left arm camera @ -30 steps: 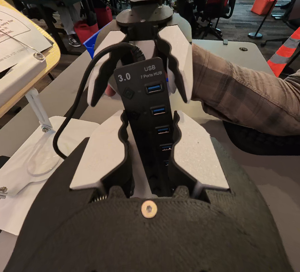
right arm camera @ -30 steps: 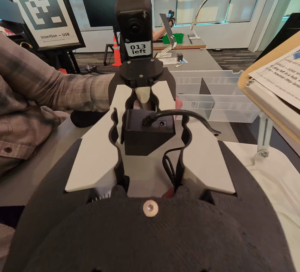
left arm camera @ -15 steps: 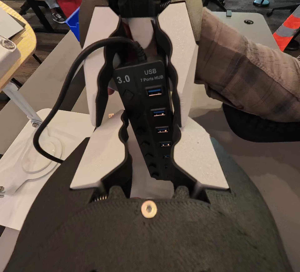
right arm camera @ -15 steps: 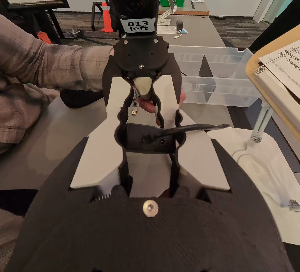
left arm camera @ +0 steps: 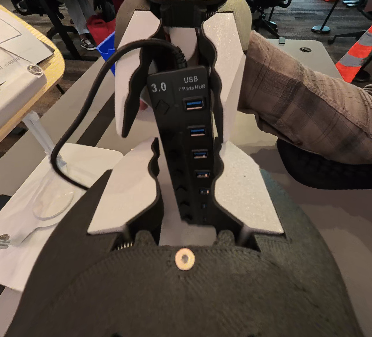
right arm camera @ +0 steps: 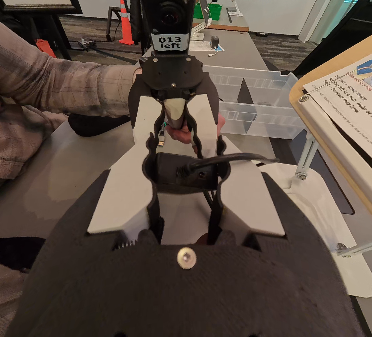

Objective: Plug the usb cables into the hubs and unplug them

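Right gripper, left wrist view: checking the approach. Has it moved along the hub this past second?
Yes. The right gripper slid nearer along the hub: fingertips were short of the second port, now just past it.

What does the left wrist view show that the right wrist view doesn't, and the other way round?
Only the left wrist view shows the black hub's top face with its row of blue ports.

Only the right wrist view shows the hub's end face with a round socket, a silver USB plug dangling just beyond the hub, and a clear plastic bin.

Both show the hub, its black cable, the left gripper and right gripper facing each other along it, a plaid sleeve and the grey table.
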`<state>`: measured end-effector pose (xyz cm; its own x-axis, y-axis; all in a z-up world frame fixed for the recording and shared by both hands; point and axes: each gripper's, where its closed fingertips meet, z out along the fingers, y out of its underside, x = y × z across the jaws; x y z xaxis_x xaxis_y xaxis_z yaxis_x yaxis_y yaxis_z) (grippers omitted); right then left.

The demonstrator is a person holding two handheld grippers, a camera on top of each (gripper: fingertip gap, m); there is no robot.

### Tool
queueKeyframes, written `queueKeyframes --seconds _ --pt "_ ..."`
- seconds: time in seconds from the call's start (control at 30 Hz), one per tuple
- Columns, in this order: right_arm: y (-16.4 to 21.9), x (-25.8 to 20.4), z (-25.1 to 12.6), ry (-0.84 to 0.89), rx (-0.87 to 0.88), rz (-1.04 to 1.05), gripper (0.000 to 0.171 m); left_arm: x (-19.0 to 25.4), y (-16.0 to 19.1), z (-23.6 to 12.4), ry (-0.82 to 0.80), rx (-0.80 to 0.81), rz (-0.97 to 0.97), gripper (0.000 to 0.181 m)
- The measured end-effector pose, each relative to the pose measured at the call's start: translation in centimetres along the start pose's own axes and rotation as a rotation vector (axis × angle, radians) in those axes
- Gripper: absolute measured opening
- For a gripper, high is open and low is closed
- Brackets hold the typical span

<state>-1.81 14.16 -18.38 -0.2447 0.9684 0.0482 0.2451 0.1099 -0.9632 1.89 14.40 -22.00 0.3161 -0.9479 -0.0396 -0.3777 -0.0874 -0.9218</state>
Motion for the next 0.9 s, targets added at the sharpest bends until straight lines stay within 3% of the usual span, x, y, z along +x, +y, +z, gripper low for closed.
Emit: queueKeyframes --seconds 0.23,0.37,0.5,0.6,0.7,0.83,0.9 --pt "-0.9 -0.1 -0.9 0.011 0.047 -0.009 0.061 -0.1 1.7 -0.1 -0.055 -0.07 0.032 0.094" --pt "-1.6 -0.6 -0.3 -0.009 0.06 -0.033 0.06 0.2 1.7 2.0 -0.078 -0.038 0.051 0.103" --pt "-3.1 -1.6 0.2 -0.062 0.114 -0.062 0.06 0.6 1.3 3.5 -0.077 0.023 0.062 0.096" --pt "-3.9 -2.1 0.4 -0.086 0.143 -0.08 0.06 1.5 0.9 4.2 -0.038 0.082 0.084 0.067" --pt "-3.9 -2.2 0.3 -0.08 0.137 -0.085 0.06 1.6 0.7 4.3 -0.025 0.11 0.06 0.066" --pt "-2.1 -1.6 0.3 -0.014 0.007 -0.083 0.062 1.2 2.5 3.5 -0.028 -0.029 0.079 0.065" --pt "-1.1 -1.3 0.3 0.029 -0.086 -0.075 0.072 0.4 3.7 2.4 -0.067 -0.148 0.129 0.065"
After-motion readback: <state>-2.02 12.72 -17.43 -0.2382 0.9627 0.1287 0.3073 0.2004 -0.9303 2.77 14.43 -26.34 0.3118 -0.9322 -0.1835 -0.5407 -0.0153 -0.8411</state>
